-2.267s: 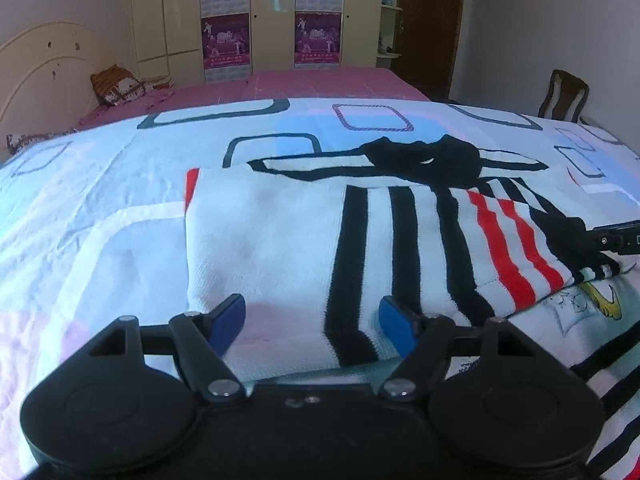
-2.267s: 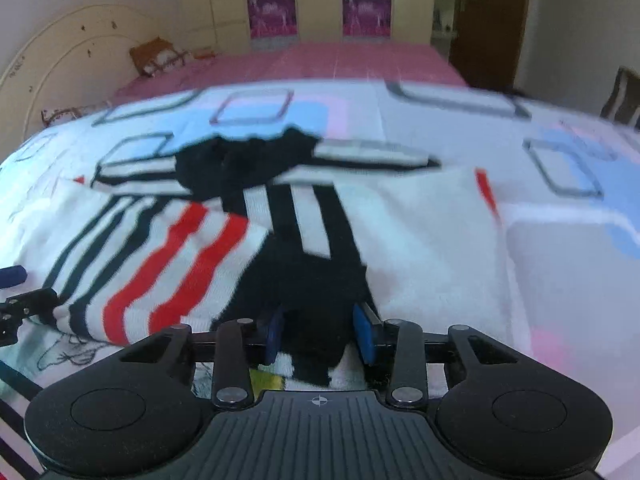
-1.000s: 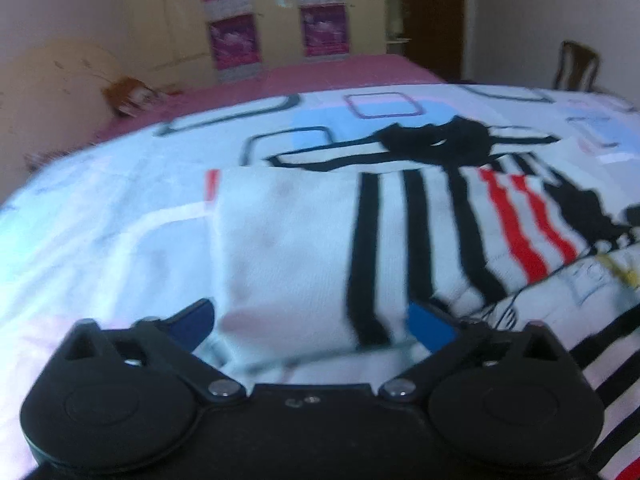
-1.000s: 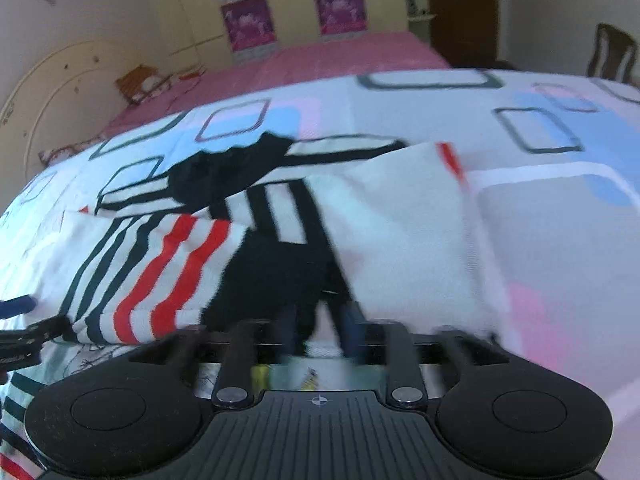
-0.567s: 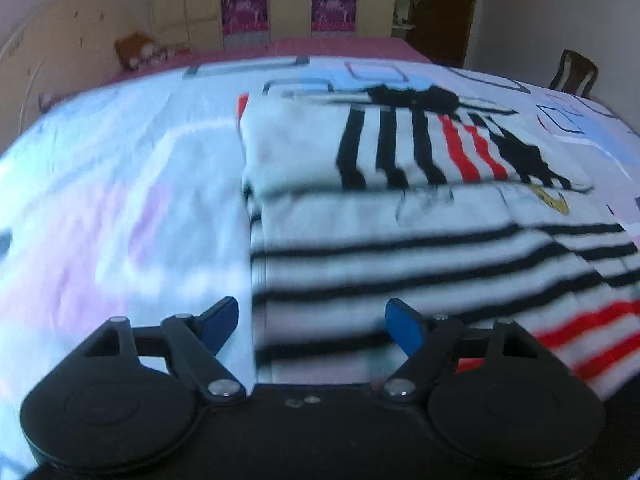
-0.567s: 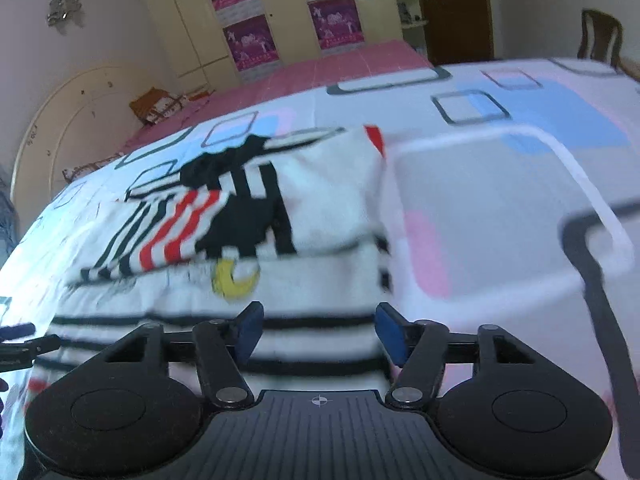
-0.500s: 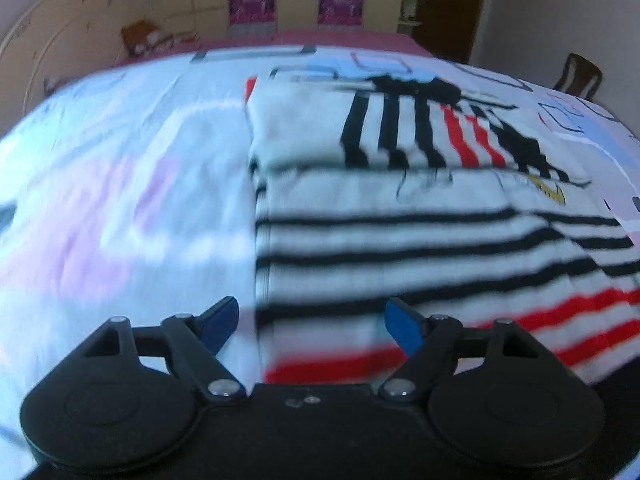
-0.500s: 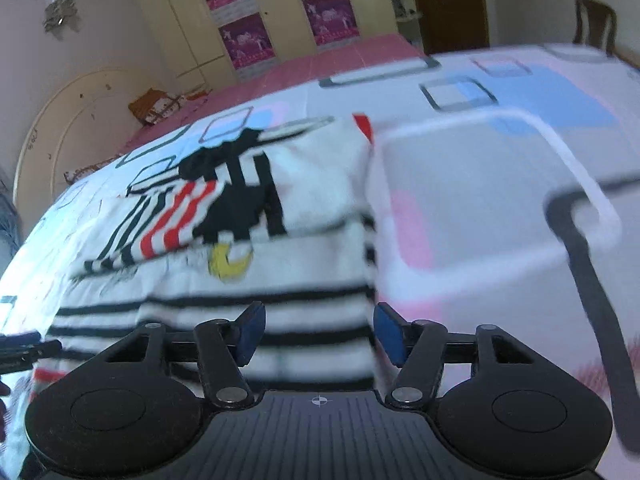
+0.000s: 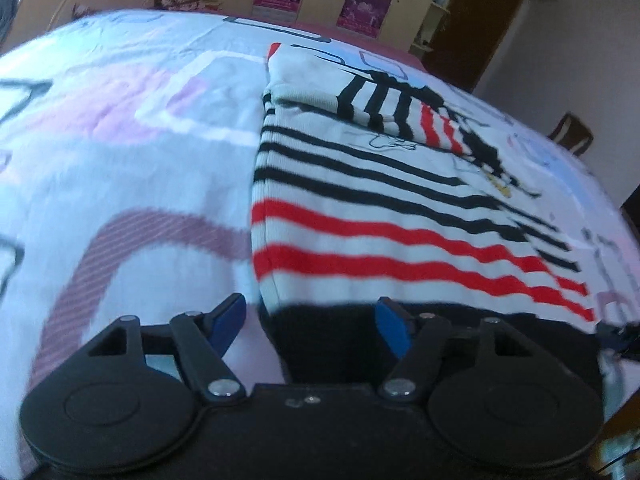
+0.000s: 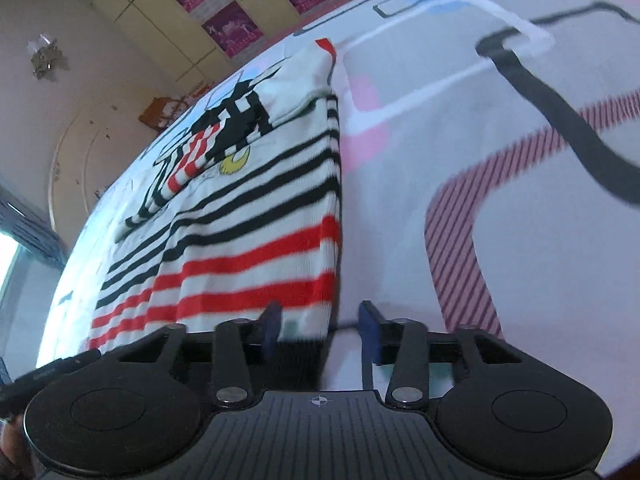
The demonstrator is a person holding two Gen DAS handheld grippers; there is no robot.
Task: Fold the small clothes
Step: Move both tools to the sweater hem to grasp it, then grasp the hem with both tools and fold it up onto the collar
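A small white sweater with black and red stripes (image 9: 400, 216) lies flat on the bed, its sleeves folded across the top part. My left gripper (image 9: 310, 322) is open, its blue pads on either side of the sweater's near left corner at the black hem. My right gripper (image 10: 320, 326) is open around the near right corner of the same sweater (image 10: 248, 216). Neither gripper pinches the cloth.
The bed is covered by a white sheet (image 9: 120, 140) with pink, blue and black shapes. A headboard (image 10: 68, 152) and wardrobe with purple posters (image 9: 320, 0) stand beyond. A chair (image 9: 570, 134) is at the far right. The other gripper's tip (image 10: 48, 368) shows at lower left.
Both grippers let go of the folded sleeves and drew back down the sweater to its near hem. They now sit open at the two bottom corners.
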